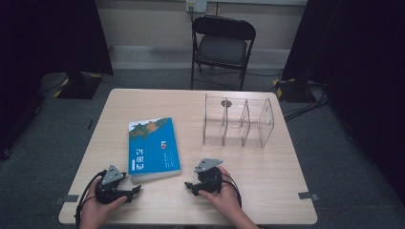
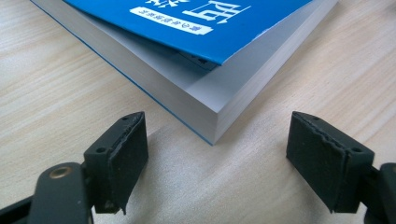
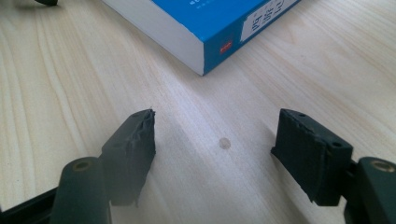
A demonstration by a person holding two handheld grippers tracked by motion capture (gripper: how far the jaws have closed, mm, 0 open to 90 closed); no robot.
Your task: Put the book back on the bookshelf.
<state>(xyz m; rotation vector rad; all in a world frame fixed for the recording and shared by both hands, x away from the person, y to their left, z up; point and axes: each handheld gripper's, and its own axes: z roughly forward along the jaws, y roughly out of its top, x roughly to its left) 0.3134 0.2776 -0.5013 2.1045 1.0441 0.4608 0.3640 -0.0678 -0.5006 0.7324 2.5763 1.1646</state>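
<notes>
You have one thick blue-covered book (image 1: 154,149) lying flat, face up, on the near-left part of the table. White lettering on the cover; its front cover lifts slightly at the near-left corner (image 2: 219,58).

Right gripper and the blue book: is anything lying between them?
Nothing but bare tabletop lies between the right gripper and the book, in the right gripper view.

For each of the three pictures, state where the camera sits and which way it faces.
High view: above the near edge, facing forward and down on the wooden table; both hands show.
Left gripper view: on the left gripper, facing the thick blue-covered book; open fingers.
Right gripper view: on the right gripper, facing another corner.
All share the book.
</notes>
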